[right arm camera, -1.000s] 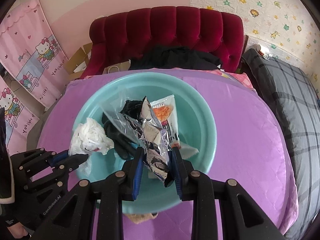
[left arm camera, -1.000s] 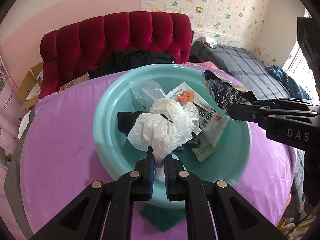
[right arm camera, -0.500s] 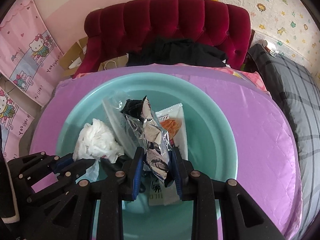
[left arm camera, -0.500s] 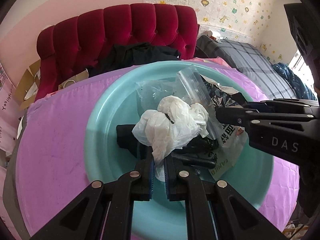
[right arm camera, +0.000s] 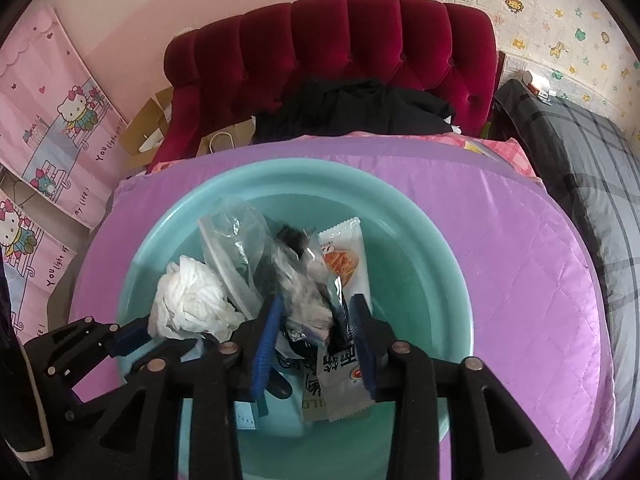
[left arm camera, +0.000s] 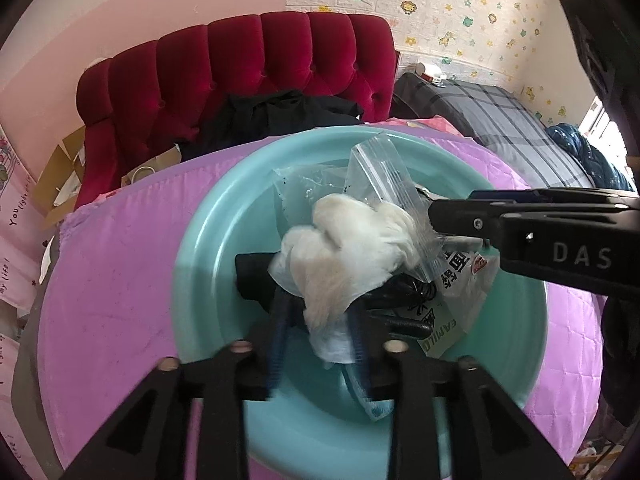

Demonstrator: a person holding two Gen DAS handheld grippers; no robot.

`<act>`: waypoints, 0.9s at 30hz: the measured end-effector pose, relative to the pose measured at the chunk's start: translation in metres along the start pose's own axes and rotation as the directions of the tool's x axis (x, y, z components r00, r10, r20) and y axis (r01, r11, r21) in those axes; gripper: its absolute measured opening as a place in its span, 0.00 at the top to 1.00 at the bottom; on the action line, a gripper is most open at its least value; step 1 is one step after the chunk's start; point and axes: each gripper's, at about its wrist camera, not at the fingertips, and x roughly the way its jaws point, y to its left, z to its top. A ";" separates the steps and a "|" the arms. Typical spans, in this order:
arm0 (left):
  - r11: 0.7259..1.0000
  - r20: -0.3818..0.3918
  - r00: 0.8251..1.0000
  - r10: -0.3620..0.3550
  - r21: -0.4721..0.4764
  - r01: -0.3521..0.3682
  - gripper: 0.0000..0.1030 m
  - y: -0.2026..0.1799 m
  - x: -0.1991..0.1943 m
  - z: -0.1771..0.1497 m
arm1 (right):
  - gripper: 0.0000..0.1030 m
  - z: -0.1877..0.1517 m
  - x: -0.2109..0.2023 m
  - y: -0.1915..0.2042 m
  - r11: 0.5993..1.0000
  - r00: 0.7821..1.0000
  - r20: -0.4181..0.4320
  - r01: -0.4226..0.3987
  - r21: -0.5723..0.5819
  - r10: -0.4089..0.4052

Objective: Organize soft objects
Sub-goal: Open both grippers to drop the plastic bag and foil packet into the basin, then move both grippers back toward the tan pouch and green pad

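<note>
A teal basin (left arm camera: 208, 264) (right arm camera: 424, 256) sits on the purple quilted table. My left gripper (left arm camera: 318, 320) is open over it, and a crumpled white plastic bag (left arm camera: 344, 252) (right arm camera: 188, 300) drops blurred between its fingers. My right gripper (right arm camera: 316, 328) is open too; a crinkled silver-black foil bag (right arm camera: 304, 280) slips blurred between its fingers. The right gripper also shows in the left wrist view (left arm camera: 440, 212), and the left gripper in the right wrist view (right arm camera: 132, 334). In the basin lie a clear zip bag (left arm camera: 380, 168) (right arm camera: 232, 240), a snack packet (right arm camera: 344, 260), black soft items (left arm camera: 252, 276) and a printed packet (left arm camera: 452, 300).
The purple quilted table (left arm camera: 108, 280) (right arm camera: 520, 280) surrounds the basin. A red tufted sofa (left arm camera: 240, 76) (right arm camera: 340, 40) with black clothing (right arm camera: 352, 108) stands behind. A grey plaid bed (right arm camera: 592, 160) lies at the right. Cardboard and paper bags (left arm camera: 64, 168) sit at the left.
Both grippers moved lower and further over the basin, then opened. The white plastic bag and the foil bag have been let go and are dropping into the basin.
</note>
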 end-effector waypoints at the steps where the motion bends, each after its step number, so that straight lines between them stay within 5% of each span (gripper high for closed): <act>1: 1.000 0.003 1.000 0.002 -0.003 -0.002 0.35 0.000 -0.002 -0.001 | 0.52 0.000 -0.002 0.000 1.000 1.000 0.005 0.002 0.001 -0.002; 3: 1.000 0.007 1.000 -0.004 -0.009 0.004 0.20 0.000 -0.005 -0.003 | 0.50 0.000 -0.006 0.001 1.000 1.000 0.014 0.009 0.001 -0.009; 8: 1.000 0.028 1.000 0.010 -0.016 -0.010 0.00 -0.001 -0.014 -0.010 | 0.17 -0.007 -0.019 0.007 0.999 0.998 0.048 0.037 -0.020 -0.036; 12: 1.000 0.040 0.999 0.013 -0.026 -0.012 0.00 -0.003 -0.022 -0.016 | 0.00 -0.016 -0.031 0.012 0.998 0.996 0.076 0.050 -0.037 -0.047; 27: 0.998 0.108 0.992 0.062 0.000 -0.062 0.00 -0.012 -0.077 -0.053 | 0.00 -0.063 -0.082 0.020 0.996 0.991 0.113 0.077 -0.047 -0.071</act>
